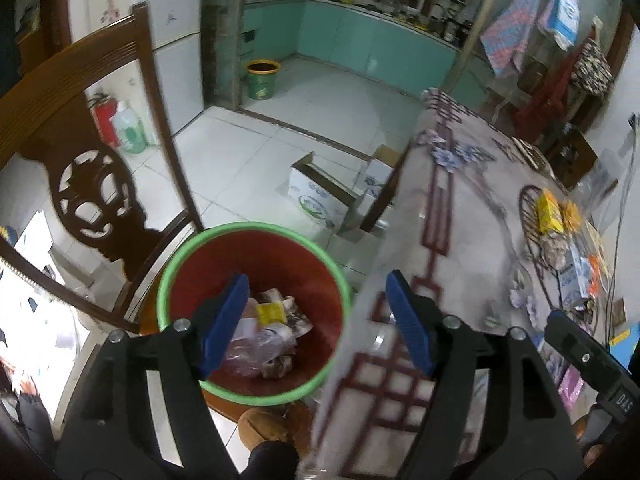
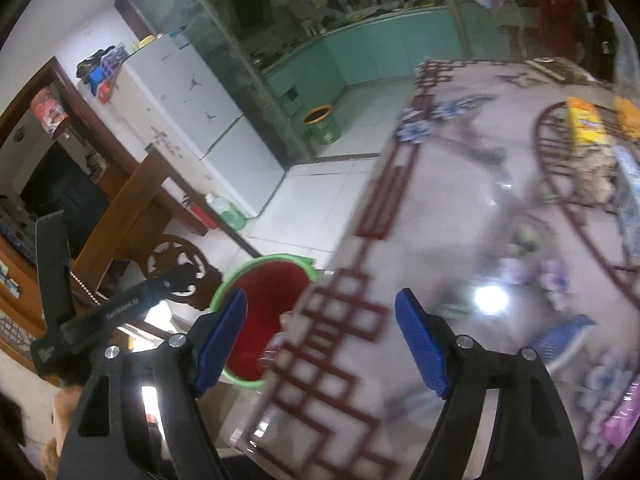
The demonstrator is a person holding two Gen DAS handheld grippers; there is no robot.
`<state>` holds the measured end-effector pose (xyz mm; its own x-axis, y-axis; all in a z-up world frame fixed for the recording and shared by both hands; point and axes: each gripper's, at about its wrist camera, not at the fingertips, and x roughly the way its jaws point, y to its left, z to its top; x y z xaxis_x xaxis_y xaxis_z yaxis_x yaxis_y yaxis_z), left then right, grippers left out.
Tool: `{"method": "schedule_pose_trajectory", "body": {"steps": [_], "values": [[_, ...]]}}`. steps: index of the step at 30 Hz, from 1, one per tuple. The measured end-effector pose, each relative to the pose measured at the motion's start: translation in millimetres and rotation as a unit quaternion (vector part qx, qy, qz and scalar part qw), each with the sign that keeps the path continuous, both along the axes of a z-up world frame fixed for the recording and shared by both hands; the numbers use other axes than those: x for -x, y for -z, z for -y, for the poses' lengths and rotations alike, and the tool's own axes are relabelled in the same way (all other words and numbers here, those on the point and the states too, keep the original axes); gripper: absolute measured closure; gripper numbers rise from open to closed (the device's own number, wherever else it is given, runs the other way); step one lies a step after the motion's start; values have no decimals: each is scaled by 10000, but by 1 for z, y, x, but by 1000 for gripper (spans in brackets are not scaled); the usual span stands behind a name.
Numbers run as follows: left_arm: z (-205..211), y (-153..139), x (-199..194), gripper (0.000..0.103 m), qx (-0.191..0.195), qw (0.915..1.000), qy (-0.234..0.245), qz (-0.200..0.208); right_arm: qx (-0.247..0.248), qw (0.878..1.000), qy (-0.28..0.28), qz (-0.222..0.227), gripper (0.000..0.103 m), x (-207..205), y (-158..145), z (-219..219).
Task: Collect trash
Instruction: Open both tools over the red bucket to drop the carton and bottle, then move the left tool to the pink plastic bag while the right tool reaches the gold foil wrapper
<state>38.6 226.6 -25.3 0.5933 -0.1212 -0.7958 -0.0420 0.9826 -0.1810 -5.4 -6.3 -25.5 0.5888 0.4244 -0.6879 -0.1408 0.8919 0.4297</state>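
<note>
Trash bin [image 1: 256,312] is red inside with a green rim, round, standing on the floor just beside the desk [image 1: 472,208] edge. Inside it lies trash [image 1: 268,336]: crumpled clear plastic, a yellow packet, some paper scraps, piled at the bottom. More trash [image 1: 560,224] sits on the desk's far right part: a yellow box, orange wrappers, crumpled bits, near the desk's right edge.

Left gripper [image 1: 318,320] hangs over the bin and desk edge, fingers [image 1: 224,316] spread apart, nothing between them. Right gripper [image 2: 320,344] is over the desk's near corner, fingers [image 2: 422,344] also released, empty; bin [image 2: 260,312] shows past its left finger.

Room to move: white tile floor [image 1: 280,128] is open beyond the bin. A carved wooden chair [image 1: 92,184] stands close on the bin's left. An open cardboard box [image 1: 320,196] sits on the floor beside the desk's far side. The desk middle is bare glossy patterned surface.

Both views are motion-blurred, desk pattern smeared. In the right wrist view, the bin is half cut off by the desk edge, contents not readable. Desk trash items are too blurred to name. A brown slipper [image 1: 276,424] pokes out below the bin.
</note>
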Motion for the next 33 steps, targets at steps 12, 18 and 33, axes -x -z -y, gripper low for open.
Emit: {"method": "schedule_pose_trajectory", "body": {"steps": [12, 18, 33], "values": [[96, -11, -6, 34, 167, 9966, 801, 47, 1315, 9847, 1144, 91, 27, 44, -18, 185], [173, -4, -3, 32, 397, 9876, 1516, -112, 2038, 9637, 1682, -382, 22, 33, -2, 290], [358, 47, 50, 30, 137, 9304, 3639, -421, 3247, 9329, 986, -1203, 39, -20, 89, 335]]}}
